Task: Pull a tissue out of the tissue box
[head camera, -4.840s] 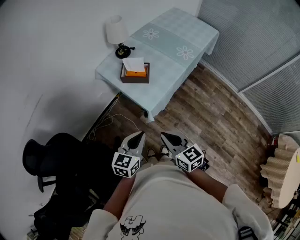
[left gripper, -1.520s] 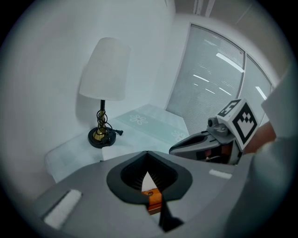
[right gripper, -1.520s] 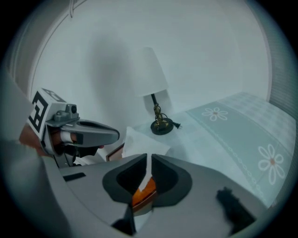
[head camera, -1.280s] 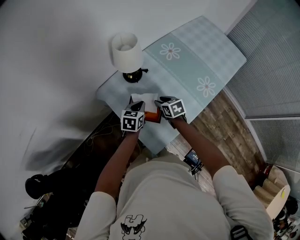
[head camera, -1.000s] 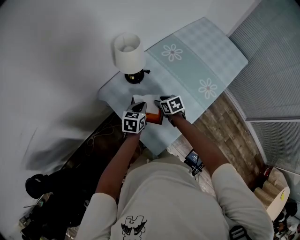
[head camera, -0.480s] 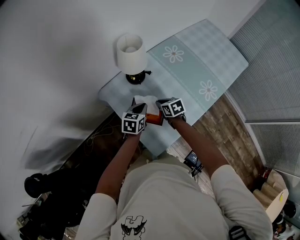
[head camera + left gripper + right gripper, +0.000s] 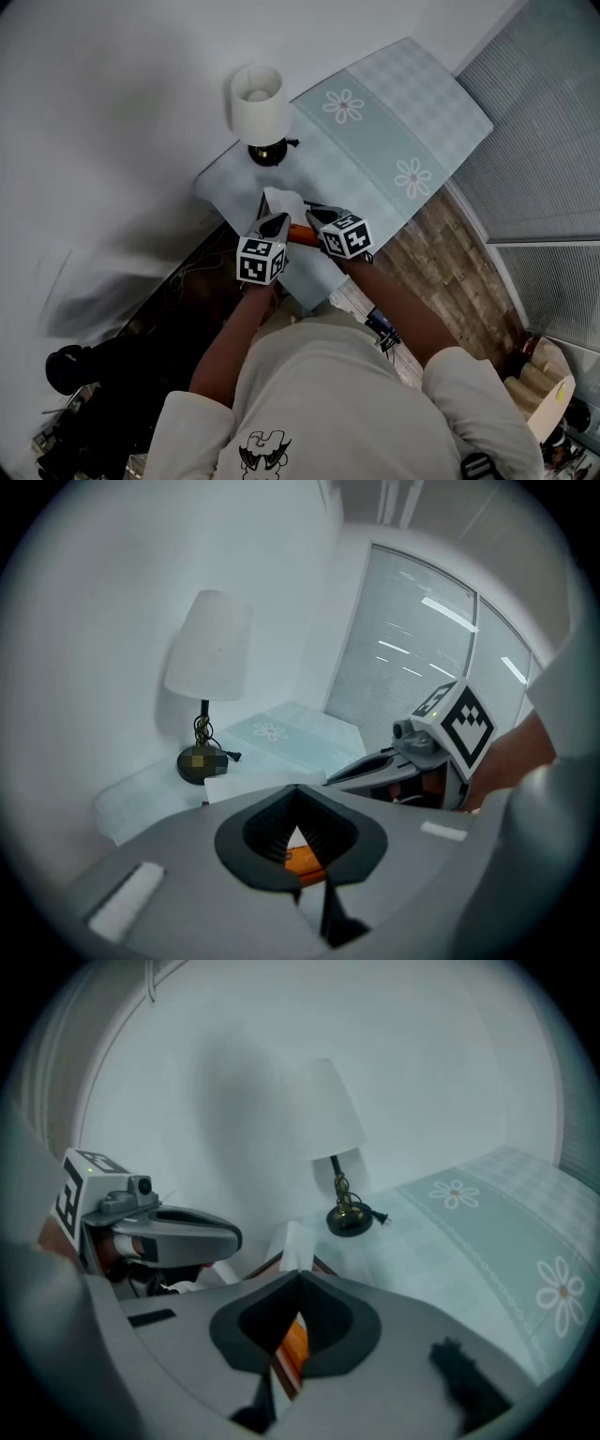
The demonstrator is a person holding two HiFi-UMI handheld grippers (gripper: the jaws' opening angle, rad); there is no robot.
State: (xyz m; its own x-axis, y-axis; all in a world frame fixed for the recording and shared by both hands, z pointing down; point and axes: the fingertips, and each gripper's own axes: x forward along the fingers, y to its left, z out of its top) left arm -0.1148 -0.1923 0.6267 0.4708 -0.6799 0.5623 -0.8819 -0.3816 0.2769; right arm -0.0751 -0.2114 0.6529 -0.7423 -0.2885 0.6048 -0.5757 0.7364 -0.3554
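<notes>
Tissue (image 7: 298,1241) tight in right gripper (image 7: 299,1275) jaws (just above orange tissue box (image 7: 298,232)); left gripper (image 7: 296,787) jaws together.

Head view looking steeply down on the table (image 7: 375,141), both gripper views close and low, sharing the lamp (image 7: 208,644)

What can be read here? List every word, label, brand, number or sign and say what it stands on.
No legible text anywhere.
Marker cubes: black-and-white square patterns only, no letters.
Shirt print: too small and blurred to read.
Tissue box: no label shows.
</notes>
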